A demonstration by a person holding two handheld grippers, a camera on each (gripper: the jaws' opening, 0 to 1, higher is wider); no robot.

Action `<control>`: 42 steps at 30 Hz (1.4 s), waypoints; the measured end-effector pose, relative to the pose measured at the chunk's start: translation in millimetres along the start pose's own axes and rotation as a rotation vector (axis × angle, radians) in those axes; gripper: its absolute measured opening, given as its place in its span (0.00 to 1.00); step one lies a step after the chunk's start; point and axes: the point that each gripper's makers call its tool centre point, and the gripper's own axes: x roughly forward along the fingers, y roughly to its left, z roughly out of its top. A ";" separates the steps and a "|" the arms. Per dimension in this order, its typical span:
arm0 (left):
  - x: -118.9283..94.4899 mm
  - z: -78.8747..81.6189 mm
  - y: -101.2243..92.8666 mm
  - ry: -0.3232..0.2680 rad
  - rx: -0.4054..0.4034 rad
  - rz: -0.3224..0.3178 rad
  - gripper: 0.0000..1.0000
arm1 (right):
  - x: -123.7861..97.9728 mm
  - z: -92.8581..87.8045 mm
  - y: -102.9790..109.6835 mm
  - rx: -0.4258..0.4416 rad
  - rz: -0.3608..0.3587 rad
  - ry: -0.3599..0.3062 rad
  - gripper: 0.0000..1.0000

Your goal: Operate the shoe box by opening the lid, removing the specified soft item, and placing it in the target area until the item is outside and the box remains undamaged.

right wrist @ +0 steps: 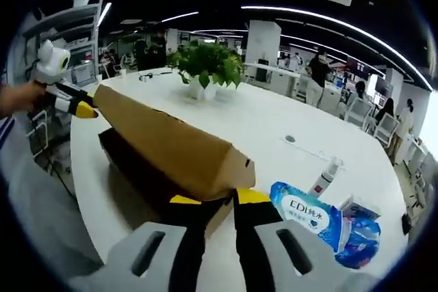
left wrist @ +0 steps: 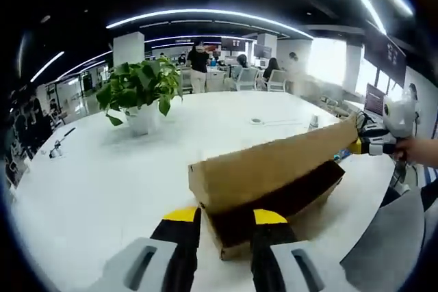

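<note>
Left gripper (left wrist: 226, 218) and right gripper (right wrist: 209, 197), jaws parted, each at one end of the raised lid (left wrist: 274, 162); brown cardboard box (left wrist: 287, 203), interior dark.

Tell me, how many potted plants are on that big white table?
1. The potted plant stands on the white table beyond the shoe box, toward the far side. The raised lid may hide other things.

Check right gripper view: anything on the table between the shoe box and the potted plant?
Nothing. In the right gripper view, the stretch of white table between the shoe box and the potted plant is bare.
</note>
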 end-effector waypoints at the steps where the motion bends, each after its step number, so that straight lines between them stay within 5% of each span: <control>1: 0.0 -0.5 -0.5 0.002 0.002 0.000 0.29 | 0.0 -1.5 1.1 -0.003 0.005 0.001 0.15; 8: 1.5 -18.3 -9.5 0.069 0.082 -0.009 0.31 | -3.8 -17.7 19.1 -0.053 0.087 0.000 0.24; 18: 8.0 -39.0 -9.2 0.124 0.076 -0.027 0.31 | -2.1 -40.5 33.9 -0.053 0.139 0.043 0.27; 42: 24.2 -68.2 -6.3 0.210 0.076 -0.032 0.28 | 11.6 -62.6 36.6 0.095 0.102 0.096 0.25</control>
